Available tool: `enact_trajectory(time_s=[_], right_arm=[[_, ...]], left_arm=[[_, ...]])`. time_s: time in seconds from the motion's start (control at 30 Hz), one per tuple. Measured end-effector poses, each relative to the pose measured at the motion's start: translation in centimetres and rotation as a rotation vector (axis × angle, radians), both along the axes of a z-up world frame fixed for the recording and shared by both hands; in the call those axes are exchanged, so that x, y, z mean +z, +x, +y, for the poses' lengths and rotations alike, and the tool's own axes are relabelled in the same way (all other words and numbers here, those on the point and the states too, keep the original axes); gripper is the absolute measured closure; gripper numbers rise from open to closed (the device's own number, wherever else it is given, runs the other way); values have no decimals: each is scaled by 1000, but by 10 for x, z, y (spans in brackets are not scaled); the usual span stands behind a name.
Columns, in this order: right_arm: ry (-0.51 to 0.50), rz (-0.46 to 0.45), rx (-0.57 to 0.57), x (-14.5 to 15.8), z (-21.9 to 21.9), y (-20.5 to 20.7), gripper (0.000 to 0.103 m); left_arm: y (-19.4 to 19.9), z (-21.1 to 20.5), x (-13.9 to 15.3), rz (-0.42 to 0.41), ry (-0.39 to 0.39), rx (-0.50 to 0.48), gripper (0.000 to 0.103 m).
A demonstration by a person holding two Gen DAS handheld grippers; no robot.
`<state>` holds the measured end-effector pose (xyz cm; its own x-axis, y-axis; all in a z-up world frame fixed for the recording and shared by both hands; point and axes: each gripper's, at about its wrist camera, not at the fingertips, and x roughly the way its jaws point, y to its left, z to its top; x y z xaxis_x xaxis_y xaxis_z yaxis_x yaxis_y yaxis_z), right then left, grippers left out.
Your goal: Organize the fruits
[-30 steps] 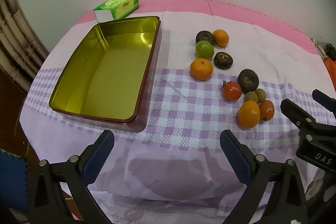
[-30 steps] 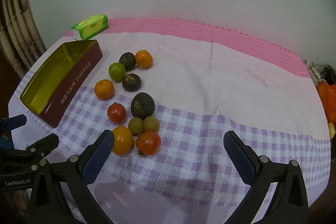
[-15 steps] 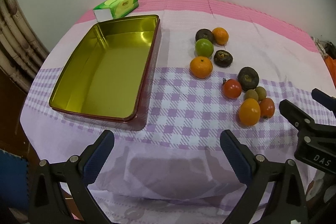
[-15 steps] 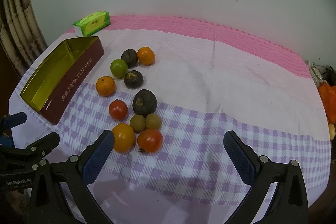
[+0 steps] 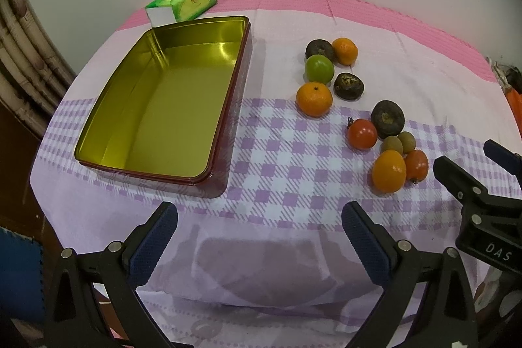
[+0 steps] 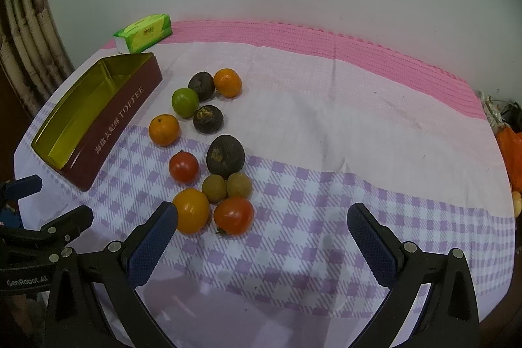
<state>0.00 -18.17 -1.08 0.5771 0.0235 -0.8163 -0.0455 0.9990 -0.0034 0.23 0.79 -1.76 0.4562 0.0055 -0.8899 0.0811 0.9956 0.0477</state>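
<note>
Right wrist view cuts off the left tongs at the frame edge, so only one arm and a blue tip show there. Green tissue pack at the back of the worktop, gold toffee tin sitting empty on the left. Fruit cluster loose on the checked cloth, right beside the tin. Nearest yellow-orange fruit just off the right tongs' left finger. Both tongs spread wide, holding nothing; left tongs near the worktop's front edge.

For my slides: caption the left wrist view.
Open left gripper faces an empty gold tin beside loose fruit.
</note>
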Motion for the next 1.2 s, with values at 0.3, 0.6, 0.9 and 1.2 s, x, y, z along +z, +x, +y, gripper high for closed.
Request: enact_trajectory(time_s=[0.3, 0.6, 0.9, 1.2], right_arm=[[0, 16, 0, -3, 0, 2, 0], [0, 25, -1, -7, -1, 3, 0], [-8, 61, 5, -17, -2, 6, 0], [-10, 78, 1, -23, -4, 7, 0]], left_arm=[[0, -2, -3, 7, 5, 2, 3], [0, -4, -4, 9, 8, -7, 3], [0, -9, -7, 21, 16, -19, 3], [0, -12, -9, 27, 24, -31, 3]])
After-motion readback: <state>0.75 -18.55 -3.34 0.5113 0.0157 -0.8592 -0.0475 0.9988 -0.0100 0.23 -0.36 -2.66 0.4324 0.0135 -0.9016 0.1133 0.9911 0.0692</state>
